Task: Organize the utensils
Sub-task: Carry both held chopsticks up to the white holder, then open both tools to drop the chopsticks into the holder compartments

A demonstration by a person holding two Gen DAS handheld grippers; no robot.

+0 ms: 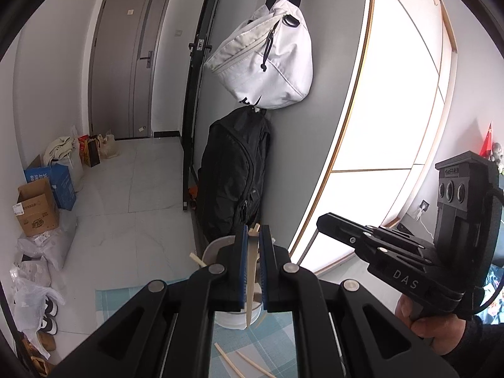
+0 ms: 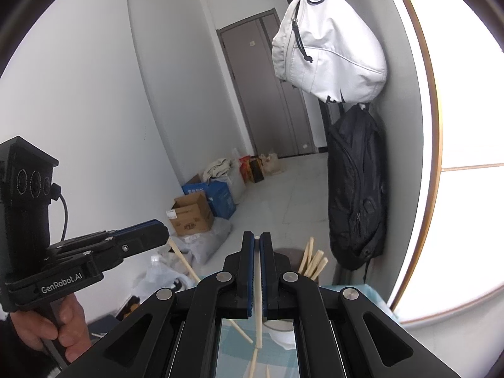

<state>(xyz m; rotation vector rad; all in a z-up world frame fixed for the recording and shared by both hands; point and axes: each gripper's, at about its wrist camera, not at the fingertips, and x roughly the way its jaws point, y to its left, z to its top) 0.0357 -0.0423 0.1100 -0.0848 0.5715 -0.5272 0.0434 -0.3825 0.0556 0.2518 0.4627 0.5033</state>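
Chopsticks: one clamped upright in the left gripper [image 1: 252,271], one [image 2: 258,283] in the right gripper [image 2: 256,271], above the white holder [image 1: 234,318]; others loose on the checked cloth [image 1: 271,340]. Light, stiff, slippery wood; grip mid-length.

The left gripper [image 1: 252,245] is matt black plastic with dull silver metal pivot pins, and its blue finger pads [image 1: 243,252] look ribbed and rubbery. The chopstick [image 1: 251,283] clamped between them is pale, smooth, unvarnished wood. The right gripper [image 2: 257,252] has the same matt black plastic and blue pads, closed on another pale wooden chopstick [image 2: 258,315]. The white holder [image 1: 231,318] looks like smooth, slightly glossy ceramic or plastic. The tablecloth [image 1: 119,299] is a checked woven cloth. The white bag [image 1: 267,60] is matt fabric; the black backpack [image 1: 234,173] is crinkled nylon-like cloth. The cardboard box [image 1: 37,208] is rough brown paperboard. The floor tiles [image 1: 141,189] are glossy.
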